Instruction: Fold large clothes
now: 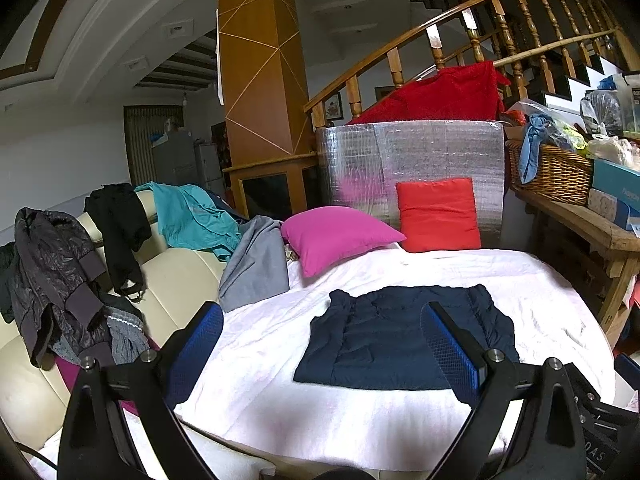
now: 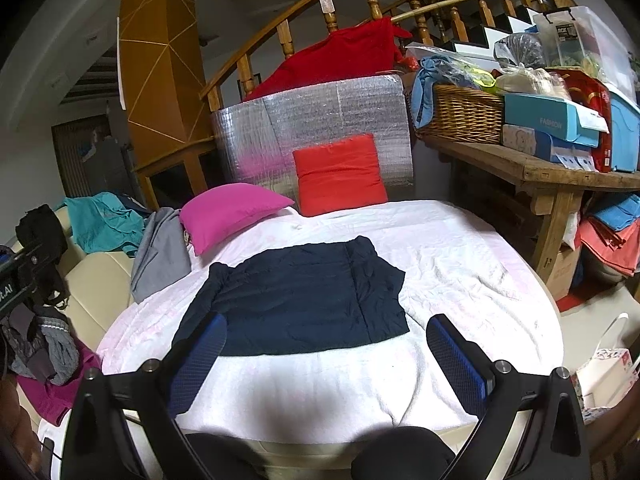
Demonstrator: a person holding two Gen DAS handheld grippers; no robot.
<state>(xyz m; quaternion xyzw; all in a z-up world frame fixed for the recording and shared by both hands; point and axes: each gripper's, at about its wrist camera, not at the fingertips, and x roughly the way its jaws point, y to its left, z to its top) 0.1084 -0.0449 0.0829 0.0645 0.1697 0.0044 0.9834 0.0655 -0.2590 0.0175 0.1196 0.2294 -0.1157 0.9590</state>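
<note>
A dark navy padded garment [image 1: 384, 340] [image 2: 296, 300] lies folded into a flat rectangle on the white sheet of the round bed [image 1: 280, 360] [image 2: 460, 280]. My left gripper [image 1: 320, 340] is open, raised above the bed's near edge, its blue-padded fingers straddling the garment's left half in view. My right gripper [image 2: 326, 352] is open too, hovering near the front edge, its left finger [image 2: 200, 360] over the garment's near left corner. Neither gripper holds anything. Part of the left gripper's body [image 2: 20, 280] shows at the left edge of the right wrist view.
A magenta pillow [image 1: 336, 236] and a red pillow [image 1: 438, 214] lean at the bed's far side against a silver foil panel [image 1: 412, 160]. Grey [image 1: 256, 264], teal [image 1: 192, 216] and dark clothes [image 1: 52, 280] lie on a cream sofa at left. A wooden bench [image 2: 520, 168] with basket and boxes stands right.
</note>
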